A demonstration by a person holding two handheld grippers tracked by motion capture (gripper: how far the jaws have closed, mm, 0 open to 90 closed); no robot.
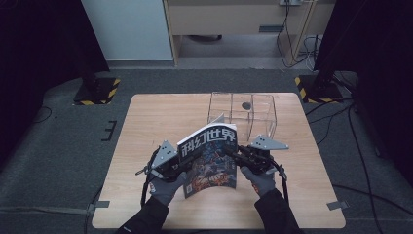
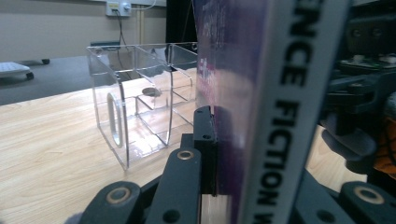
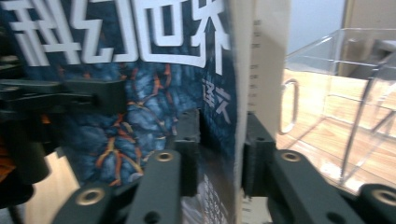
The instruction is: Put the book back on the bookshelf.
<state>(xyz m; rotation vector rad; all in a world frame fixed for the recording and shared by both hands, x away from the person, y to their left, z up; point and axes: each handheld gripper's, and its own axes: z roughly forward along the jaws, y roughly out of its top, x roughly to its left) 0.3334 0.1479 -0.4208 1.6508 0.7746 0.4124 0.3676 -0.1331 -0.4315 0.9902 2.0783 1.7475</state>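
Note:
A science-fiction magazine (image 1: 209, 158) with a blue cover and white title stands upright over the table's front middle, held from both sides. My left gripper (image 1: 178, 163) is shut on its spine edge (image 2: 275, 121), where "SCIENCE FICTION" lettering runs up the white spine. My right gripper (image 1: 238, 158) is shut on the opposite edge (image 3: 222, 140); its jaws clamp the cover and pages. A clear acrylic organizer (image 1: 242, 114) with several compartments stands just behind the magazine, also seen as the organizer (image 2: 140, 100) and its walls (image 3: 345, 93).
The wooden table (image 1: 146, 126) has bare room to the left and in front. A small dark round thing (image 1: 246, 105) lies inside the organizer. Black stands with yellow-striped bases (image 1: 97, 90) flank the table's far corners, and cables trail on the floor at right.

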